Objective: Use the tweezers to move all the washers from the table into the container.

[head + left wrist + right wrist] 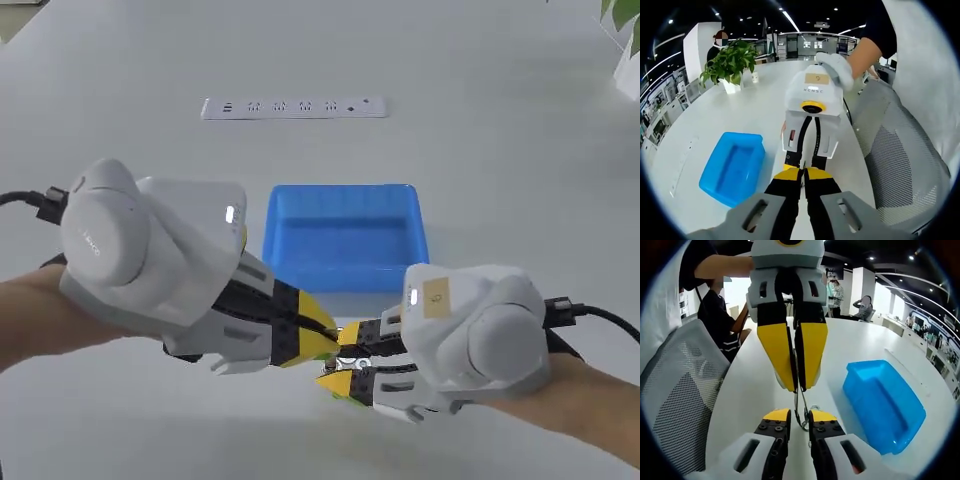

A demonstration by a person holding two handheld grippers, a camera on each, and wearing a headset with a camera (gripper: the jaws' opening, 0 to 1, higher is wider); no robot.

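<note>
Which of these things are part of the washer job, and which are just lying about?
For the job:
tweezers, clamped by the left gripper
right gripper, its jaws either side of the tweezers
blue container

Just lying about:
power strip
potted plant
mesh chair

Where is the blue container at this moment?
In the head view the blue container stands at centre on the white table, just beyond where the left tongs and right tongs meet, and nearer than the power strip.
</note>
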